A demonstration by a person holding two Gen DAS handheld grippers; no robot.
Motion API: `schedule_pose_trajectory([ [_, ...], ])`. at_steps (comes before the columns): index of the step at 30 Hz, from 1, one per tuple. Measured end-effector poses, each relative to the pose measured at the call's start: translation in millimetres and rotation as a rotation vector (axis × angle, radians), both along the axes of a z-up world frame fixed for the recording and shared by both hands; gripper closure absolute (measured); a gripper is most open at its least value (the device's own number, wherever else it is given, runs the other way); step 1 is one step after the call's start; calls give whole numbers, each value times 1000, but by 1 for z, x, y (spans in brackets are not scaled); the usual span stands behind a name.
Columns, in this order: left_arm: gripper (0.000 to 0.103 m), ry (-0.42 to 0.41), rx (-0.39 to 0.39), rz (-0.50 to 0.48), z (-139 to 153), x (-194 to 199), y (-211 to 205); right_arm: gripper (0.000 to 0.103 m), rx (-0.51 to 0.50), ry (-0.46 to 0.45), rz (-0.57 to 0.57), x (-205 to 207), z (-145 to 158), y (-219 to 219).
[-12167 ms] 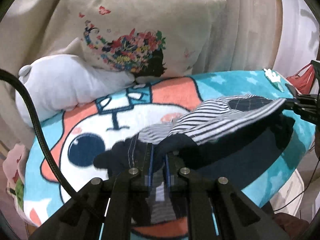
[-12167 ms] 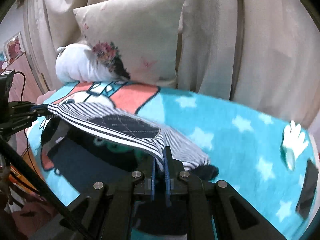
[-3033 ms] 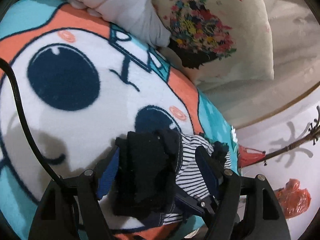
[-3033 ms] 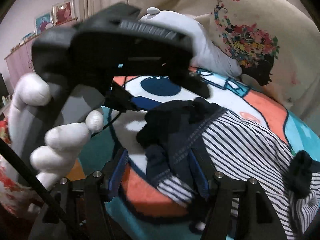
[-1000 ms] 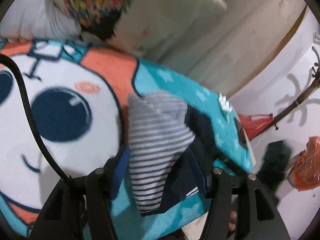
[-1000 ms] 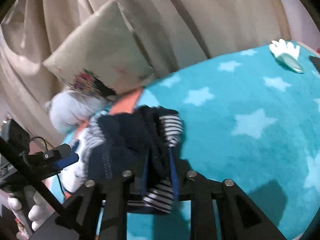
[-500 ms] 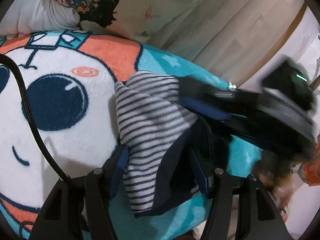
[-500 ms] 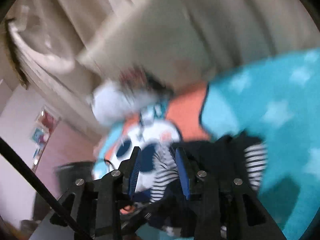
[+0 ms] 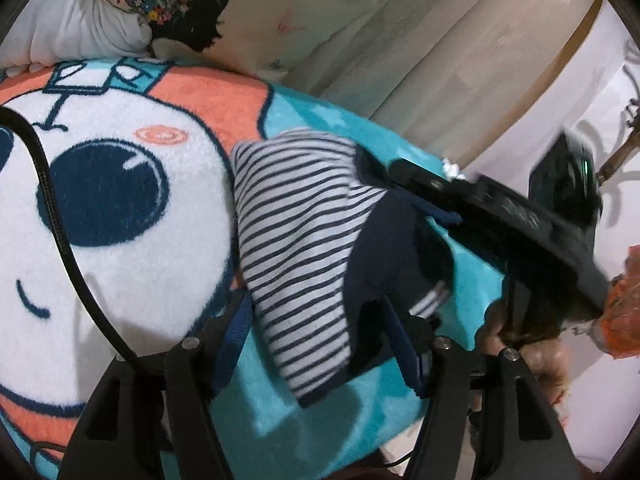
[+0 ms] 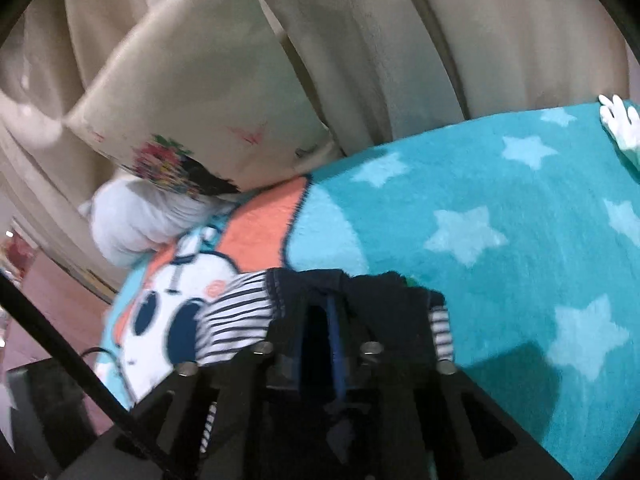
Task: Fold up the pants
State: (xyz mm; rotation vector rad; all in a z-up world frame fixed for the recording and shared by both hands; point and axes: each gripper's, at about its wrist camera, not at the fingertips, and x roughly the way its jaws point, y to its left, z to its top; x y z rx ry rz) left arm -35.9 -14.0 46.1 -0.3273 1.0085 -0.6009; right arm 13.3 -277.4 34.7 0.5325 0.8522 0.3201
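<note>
The pants (image 9: 304,232) are a folded bundle of striped and navy cloth on the cartoon blanket (image 9: 120,240). My left gripper (image 9: 320,344) is open, its fingers either side of the bundle's near end. My right gripper (image 9: 436,200) comes in from the right and touches the navy part. In the right wrist view the right gripper (image 10: 324,328) has its blue pads (image 10: 334,340) narrowly apart with navy cloth of the pants (image 10: 320,284) draped over the tips; whether it still grips is unclear.
A floral pillow (image 9: 280,12) and a white plush (image 9: 76,36) lie at the blanket's far edge against beige curtains (image 10: 400,40). The blanket's star-patterned part (image 10: 500,220) spreads right. A red-orange bag (image 9: 624,312) hangs beyond the bed edge.
The right gripper swung in over the bundle and its pads went from shut on the pants to slightly apart. The left gripper stays open around the bundle.
</note>
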Motion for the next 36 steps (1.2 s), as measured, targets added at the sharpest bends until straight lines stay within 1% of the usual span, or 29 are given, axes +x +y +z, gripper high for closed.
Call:
schedule_pose_trajectory([
  [1, 39, -6, -17, 8, 3, 0, 5, 48, 8, -21, -10, -8, 5, -6],
  [2, 39, -12, -39, 22, 6, 1, 10, 40, 0, -37, -31, -13, 8, -9],
  [3, 38, -13, -59, 36, 8, 3, 16, 34, 2, -68, -62, -21, 12, -16],
  [5, 34, 5, -88, 66, 8, 10, 24, 32, 6, -108, -93, -34, 17, -27],
  [6, 34, 21, -99, 77, 6, 14, 26, 30, -5, -105, -101, -37, 17, -33],
  [7, 34, 39, -112, 84, 3, 18, 28, 30, -7, -95, -100, -38, 14, -36],
  [10, 30, 88, -151, 89, -5, 34, 28, 30, 38, -27, -83, -36, -3, -47],
  [11, 29, 99, -162, 82, -7, 38, 27, 30, 74, 8, -74, -33, -12, -49],
  [14, 29, 147, -202, 37, -16, 55, 16, 30, 150, 60, -38, -23, -29, -47],
  [15, 29, 153, -213, 13, -17, 57, 11, 29, 160, 71, -26, -19, -34, -45],
  [17, 30, 149, -216, -41, -18, 57, -1, 28, 164, 55, -2, -13, -37, -40],
  [18, 34, 142, -205, -58, -18, 57, -7, 29, 170, 46, 21, -12, -36, -36],
  [19, 46, 133, -184, -73, -18, 54, -13, 38, 175, 47, 41, -10, -36, -32],
  [20, 53, 129, -178, -81, -18, 53, -15, 45, 169, 48, 51, -10, -36, -28],
  [21, 54, 125, -181, -83, -16, 52, -15, 55, 160, 52, 62, -10, -35, -23],
  [22, 59, 121, -186, -78, -15, 51, -14, 60, 162, 54, 68, -10, -35, -21],
  [24, 63, 120, -202, -70, -9, 51, -9, 65, 172, 47, 73, -12, -32, -18],
  [25, 63, 119, -213, -65, -5, 51, -5, 66, 174, 40, 75, -13, -29, -19],
  [28, 63, 92, -224, -47, 11, 58, 6, 67, 186, 0, 96, -11, -12, -11],
  [31, 63, 60, -219, -6, 30, 78, 20, 68, 182, -58, 127, 4, 15, 7],
  [33, 61, 32, -187, 32, 39, 91, 26, 68, 179, -77, 127, 17, 25, 15],
  [34, 55, 23, -161, 54, 41, 97, 28, 66, 182, -85, 124, 27, 28, 21],
  [35, 54, 21, -122, 90, 38, 105, 31, 64, 181, -86, 122, 34, 27, 23],
  [36, 53, 26, -86, 128, 33, 112, 36, 59, 165, -80, 112, 44, 23, 28],
])
